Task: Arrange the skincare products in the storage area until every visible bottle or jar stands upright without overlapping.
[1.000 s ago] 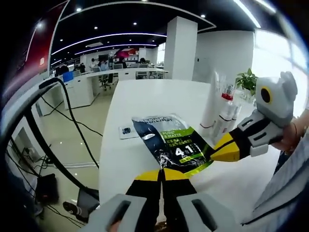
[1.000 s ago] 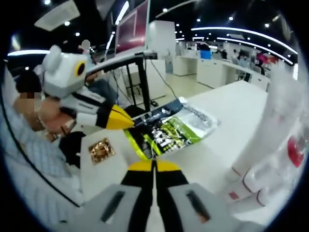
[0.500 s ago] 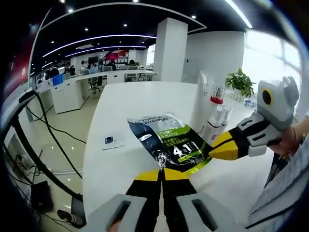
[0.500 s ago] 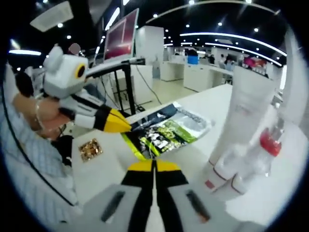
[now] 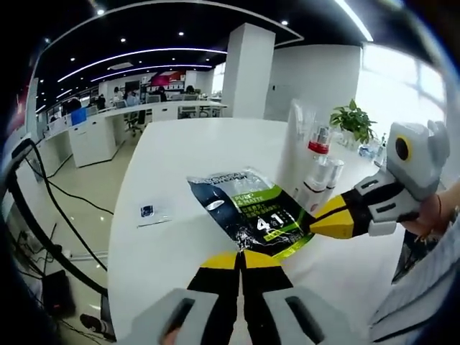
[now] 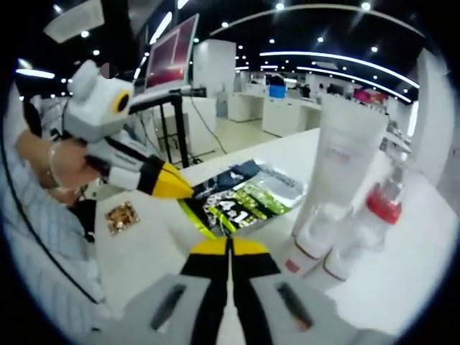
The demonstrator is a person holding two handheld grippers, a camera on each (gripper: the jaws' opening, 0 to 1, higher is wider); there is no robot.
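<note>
White desk (image 5: 180, 151), with both grippers pinching one green-and-black sachet (image 5: 251, 212) that lies flat beside upright skincare products.

Left gripper view: the left gripper (image 5: 241, 256) has its jaws pressed together on the sachet's near edge, while the right gripper (image 5: 314, 224) comes in from the right and pinches the sachet's side corner. Just beyond the sachet a white tube (image 5: 296, 147) and a red-capped bottle (image 5: 317, 167) stand upright, close together. A small dark card (image 5: 149, 212) lies apart toward the desk's left edge, and a potted plant (image 5: 351, 122) stands at the far side. Right gripper view: the right gripper (image 6: 231, 247) is closed on the sachet (image 6: 241, 201), the left gripper (image 6: 181, 189) nipping its other edge. The tube (image 6: 338, 162) and bottle (image 6: 370, 223) stand upright at right; a gold patterned square (image 6: 120, 215) lies near the desk's left edge.
</note>
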